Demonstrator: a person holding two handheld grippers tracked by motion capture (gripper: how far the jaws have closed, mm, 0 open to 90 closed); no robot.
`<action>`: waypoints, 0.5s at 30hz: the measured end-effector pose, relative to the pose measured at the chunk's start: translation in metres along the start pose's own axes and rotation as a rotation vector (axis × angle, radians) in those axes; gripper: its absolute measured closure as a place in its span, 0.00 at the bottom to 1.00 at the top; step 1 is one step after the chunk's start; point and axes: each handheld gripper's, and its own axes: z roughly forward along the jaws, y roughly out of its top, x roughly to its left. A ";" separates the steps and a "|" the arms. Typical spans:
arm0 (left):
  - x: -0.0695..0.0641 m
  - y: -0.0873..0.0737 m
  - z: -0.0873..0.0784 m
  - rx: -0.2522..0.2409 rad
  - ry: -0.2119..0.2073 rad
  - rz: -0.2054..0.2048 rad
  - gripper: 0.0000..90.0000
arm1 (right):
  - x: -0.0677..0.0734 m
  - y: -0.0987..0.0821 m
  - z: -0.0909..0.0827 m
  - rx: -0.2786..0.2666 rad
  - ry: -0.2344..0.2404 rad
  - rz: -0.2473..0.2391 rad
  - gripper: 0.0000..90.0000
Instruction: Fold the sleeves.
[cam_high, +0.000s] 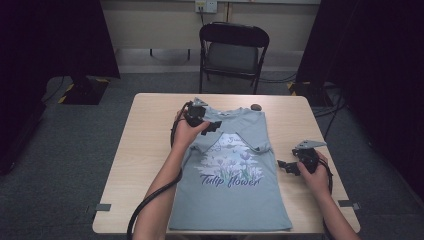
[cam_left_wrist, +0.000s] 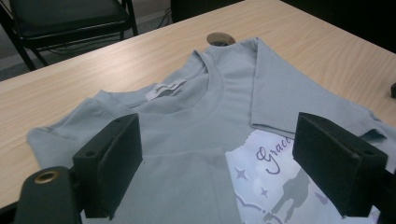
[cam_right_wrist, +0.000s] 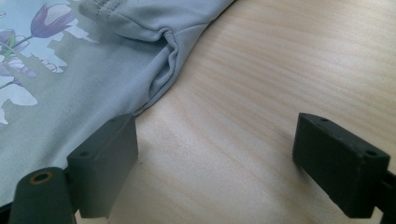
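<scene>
One grey T-shirt (cam_high: 232, 175) lies print-up on the table (cam_high: 145, 150), both sleeves folded in across the chest. Left gripper (cam_high: 212, 125) hovers over the left shoulder, jaws wide, holding nothing. Right gripper (cam_high: 286, 167) waits open beside the shirt's right edge. Best next: pinch both layers at the edges before folding again.

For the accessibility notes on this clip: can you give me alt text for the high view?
A grey-blue T-shirt printed "Tulip flower" lies on a light wooden table, both sleeves folded in over its chest. The left gripper hovers open over the left shoulder; the right gripper sits open beside the shirt's right edge. A black folding chair stands behind.
</scene>
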 end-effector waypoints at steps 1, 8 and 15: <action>0.000 0.000 -0.002 0.001 -0.001 0.007 0.18 | 0.000 0.000 0.000 0.000 0.000 0.001 0.15; 0.002 -0.006 -0.013 0.002 -0.007 0.026 0.18 | 0.000 0.000 0.000 0.000 -0.001 0.001 0.15; 0.007 -0.017 -0.020 0.016 0.002 0.028 0.18 | 0.001 0.000 0.000 0.001 0.001 0.000 0.15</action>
